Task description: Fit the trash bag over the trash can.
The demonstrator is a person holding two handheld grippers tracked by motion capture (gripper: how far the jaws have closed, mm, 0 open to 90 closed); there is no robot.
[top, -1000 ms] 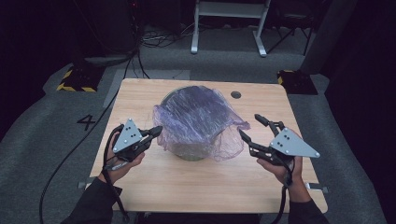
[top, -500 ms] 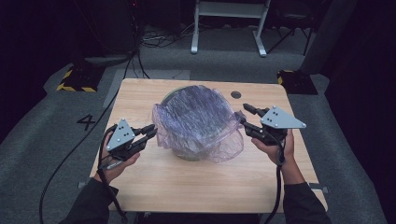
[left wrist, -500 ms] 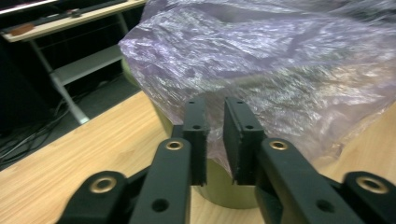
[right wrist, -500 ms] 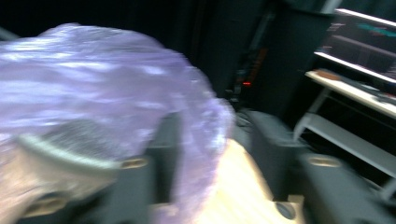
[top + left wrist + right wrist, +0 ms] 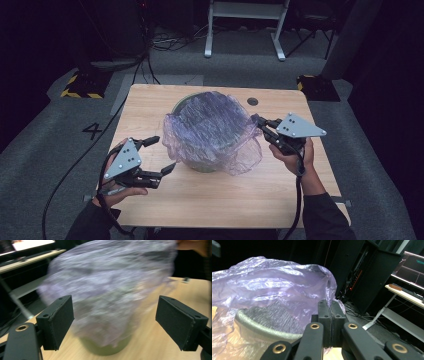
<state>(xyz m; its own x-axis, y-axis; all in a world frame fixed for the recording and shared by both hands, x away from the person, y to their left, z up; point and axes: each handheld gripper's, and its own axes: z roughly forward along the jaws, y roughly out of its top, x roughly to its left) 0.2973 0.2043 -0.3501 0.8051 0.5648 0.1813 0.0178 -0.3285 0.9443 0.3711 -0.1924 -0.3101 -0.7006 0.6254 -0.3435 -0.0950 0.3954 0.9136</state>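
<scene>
green bin — mostly under purple bag

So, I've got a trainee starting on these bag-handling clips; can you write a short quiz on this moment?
1. True or false: the left gripper is clamped on the purple bag.
2. Which gripper pinches the bag's edge? A) left B) right C) both
3. Fill in: the bag is draped over a green ___ on the wooden table.

Key:
1. False. Its jaws stand wide apart, having just been opening, with nothing pressed between them; the bag lies ahead of them.
2. B. The right gripper has its jaws together on the film, having just closed, at the bag's right side.
3. Bin, or pot; its ribbed rim shows in the right gripper view.
</scene>
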